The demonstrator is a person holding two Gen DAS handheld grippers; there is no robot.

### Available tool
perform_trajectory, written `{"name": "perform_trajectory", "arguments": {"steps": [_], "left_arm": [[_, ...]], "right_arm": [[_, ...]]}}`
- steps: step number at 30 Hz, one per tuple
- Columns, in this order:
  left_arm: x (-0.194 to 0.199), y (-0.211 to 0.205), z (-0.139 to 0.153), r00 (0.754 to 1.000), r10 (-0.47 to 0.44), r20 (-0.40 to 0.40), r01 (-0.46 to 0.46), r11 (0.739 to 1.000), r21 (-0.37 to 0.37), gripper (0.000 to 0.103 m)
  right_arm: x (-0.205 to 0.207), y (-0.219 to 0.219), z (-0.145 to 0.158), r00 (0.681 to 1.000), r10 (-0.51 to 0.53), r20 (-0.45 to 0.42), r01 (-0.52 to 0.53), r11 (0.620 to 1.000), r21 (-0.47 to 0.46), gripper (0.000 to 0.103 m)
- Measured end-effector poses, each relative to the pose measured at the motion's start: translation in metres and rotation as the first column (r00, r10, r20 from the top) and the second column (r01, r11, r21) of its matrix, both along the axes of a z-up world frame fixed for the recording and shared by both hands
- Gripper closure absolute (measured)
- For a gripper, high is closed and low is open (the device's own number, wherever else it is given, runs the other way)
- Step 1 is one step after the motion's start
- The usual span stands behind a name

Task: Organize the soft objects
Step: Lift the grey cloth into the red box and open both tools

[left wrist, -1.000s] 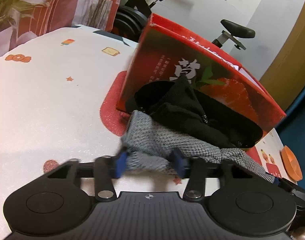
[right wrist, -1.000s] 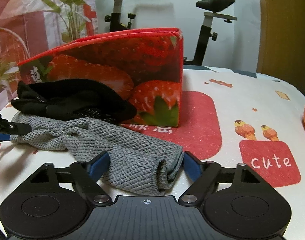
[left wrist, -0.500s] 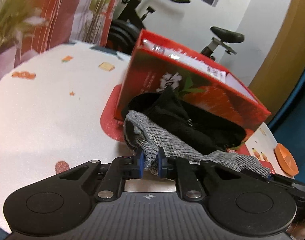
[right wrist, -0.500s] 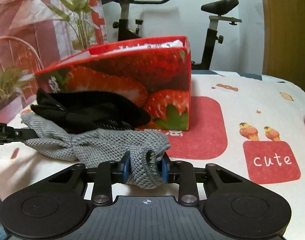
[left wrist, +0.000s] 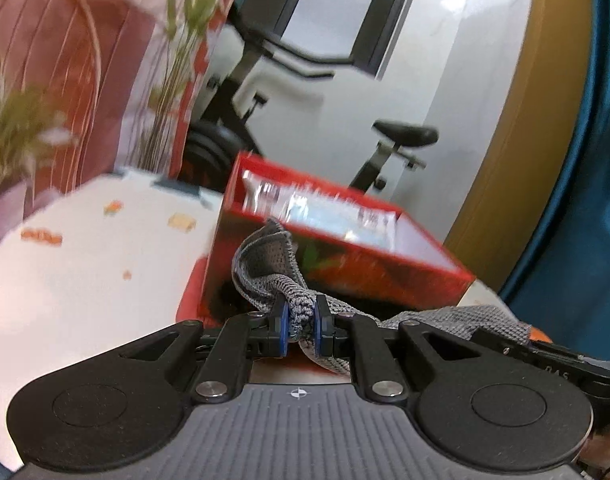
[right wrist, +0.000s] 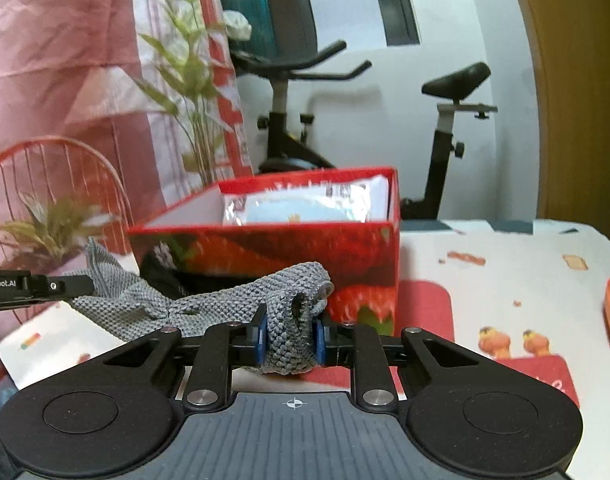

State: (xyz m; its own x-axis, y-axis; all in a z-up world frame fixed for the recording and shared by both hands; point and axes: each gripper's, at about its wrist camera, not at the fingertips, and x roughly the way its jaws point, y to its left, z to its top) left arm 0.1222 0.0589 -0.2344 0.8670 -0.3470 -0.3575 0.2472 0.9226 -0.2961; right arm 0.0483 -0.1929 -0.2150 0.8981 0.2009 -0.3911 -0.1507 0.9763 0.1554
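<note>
Now, near to far.
Left claw (left wrist: 302, 325): clenched on one end of the grey knit cloth (right wrist: 225, 300).
Right claw (right wrist: 290, 338): jaws closing, pads pinching the other end.
Cloth: slung between claws, above the bench (right wrist: 505, 256).
Advice: keep it taut, clear the red box (right wrist: 305, 248) wall, lower inside.

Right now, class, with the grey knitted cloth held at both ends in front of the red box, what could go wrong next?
1. The right gripper, its jaws closing, pinches only a bunched end of the grey cloth; that end may slip free.
2. The middle sags between it and the left gripper and could catch the red box rim.
3. The packet already inside the box may leave little room.
</note>
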Motion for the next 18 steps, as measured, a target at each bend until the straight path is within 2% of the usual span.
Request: {"name": "perform_trajectory", "arguments": {"steps": [6, 14, 18], "left_arm": [[-0.015, -0.005, 0.018, 0.996, -0.003, 0.095, 0.001, 1.000, 0.014, 0.090], [-0.011, -0.006, 0.026, 0.994, -0.001, 0.111, -0.001, 1.000, 0.015, 0.090], [0.000, -0.007, 0.041, 0.992, -0.006, 0.127, 0.004, 1.000, 0.012, 0.090]], "right_arm": [[-0.003, 0.001, 0.015, 0.999, 0.018, 0.046, -0.018, 1.000, 0.009, 0.083], [0.001, 0.005, 0.028, 0.996, 0.024, 0.083, -0.024, 1.000, -0.004, 0.083], [0.013, 0.004, 0.045, 0.994, 0.022, 0.110, -0.020, 1.000, -0.018, 0.083]]}}
